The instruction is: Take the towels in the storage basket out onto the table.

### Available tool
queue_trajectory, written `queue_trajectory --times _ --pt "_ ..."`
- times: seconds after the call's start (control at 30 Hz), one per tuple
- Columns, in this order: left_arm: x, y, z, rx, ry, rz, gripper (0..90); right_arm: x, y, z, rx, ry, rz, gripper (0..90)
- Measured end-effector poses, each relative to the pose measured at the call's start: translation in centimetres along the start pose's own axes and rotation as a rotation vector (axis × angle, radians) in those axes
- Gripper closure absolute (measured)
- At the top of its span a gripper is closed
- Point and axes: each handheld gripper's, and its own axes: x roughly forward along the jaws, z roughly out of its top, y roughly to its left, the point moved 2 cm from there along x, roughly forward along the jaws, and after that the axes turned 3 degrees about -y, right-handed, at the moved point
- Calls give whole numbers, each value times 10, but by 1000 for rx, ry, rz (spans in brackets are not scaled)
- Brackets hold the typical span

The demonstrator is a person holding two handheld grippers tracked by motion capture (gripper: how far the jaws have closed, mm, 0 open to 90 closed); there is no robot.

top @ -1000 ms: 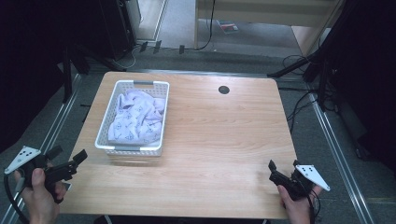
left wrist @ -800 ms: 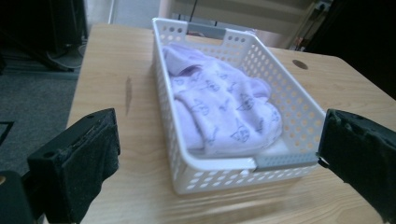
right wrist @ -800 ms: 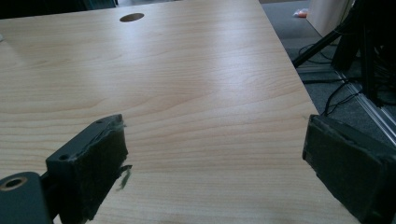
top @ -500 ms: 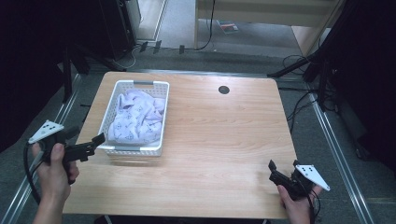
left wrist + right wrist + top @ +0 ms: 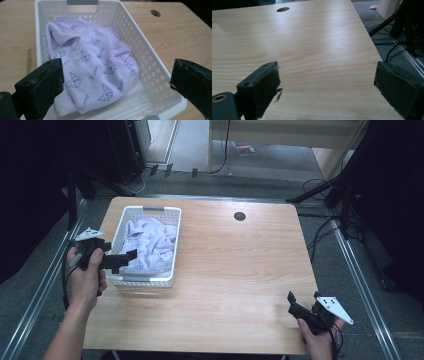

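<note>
A white perforated basket stands at the table's left side and holds a crumpled lilac towel printed with small cartoon faces. My left gripper hovers over the basket's near left corner, open, jaws pointing right over the cloth. In the left gripper view the towel lies between and beyond the spread jaws, inside the basket, untouched. My right gripper rests low at the table's near right corner, open, with nothing between its fingers; bare wood fills the gap ahead of it.
A round cable hole sits in the tabletop near the far edge. The wooden table spreads wide between basket and right gripper. Cables and metal rails lie on the floor around the table.
My left gripper has risen from the table's near left corner and moved forward and right, ending over the basket's near corner. The right gripper has stayed put.
</note>
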Motion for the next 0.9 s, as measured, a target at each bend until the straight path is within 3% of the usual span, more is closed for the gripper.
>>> queue_trajectory --times 0.27,0.37,0.47,0.67,0.9 --pt "32 -4 15 29 119 29 0 0 0 0 -2 -1 0 65" --pt "42 -5 21 45 142 65 0 0 0 0 -4 -1 1 65" --pt "54 -4 25 49 195 64 0 0 0 0 -4 -1 1 65" --pt "80 -3 26 30 290 62 0 0 0 0 0 -2 1 65" --pt "107 5 25 -2 376 93 0 0 0 0 2 0 2 65"
